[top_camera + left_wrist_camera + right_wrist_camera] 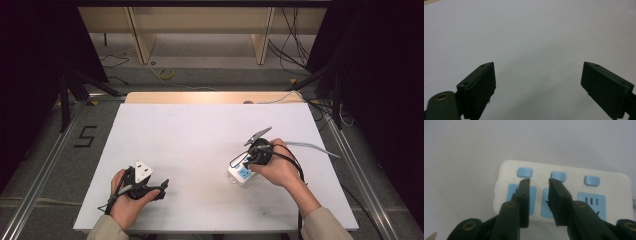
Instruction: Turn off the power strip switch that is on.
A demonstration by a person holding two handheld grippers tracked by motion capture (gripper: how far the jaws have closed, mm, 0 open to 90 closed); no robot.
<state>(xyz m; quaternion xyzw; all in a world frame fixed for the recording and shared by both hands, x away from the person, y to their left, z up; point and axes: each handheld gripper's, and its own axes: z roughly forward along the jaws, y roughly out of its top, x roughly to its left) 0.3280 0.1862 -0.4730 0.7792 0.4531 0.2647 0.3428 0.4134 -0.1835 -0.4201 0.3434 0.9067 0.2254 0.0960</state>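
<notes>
Right tool (537, 181), jaws nearly together, is hovering over the power strip (564, 192); left tool (537, 82) is gaping. Risk: pressing two switches (525, 172) at once.

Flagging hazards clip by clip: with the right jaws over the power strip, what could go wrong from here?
1. The right gripper has its jaws nearly closed just above the power strip, by its blue switches; pressing down could hit two switches or a socket instead.
2. The strip lies loose on the table, and the left gripper is open and away from it, so a push may slide it.
</notes>
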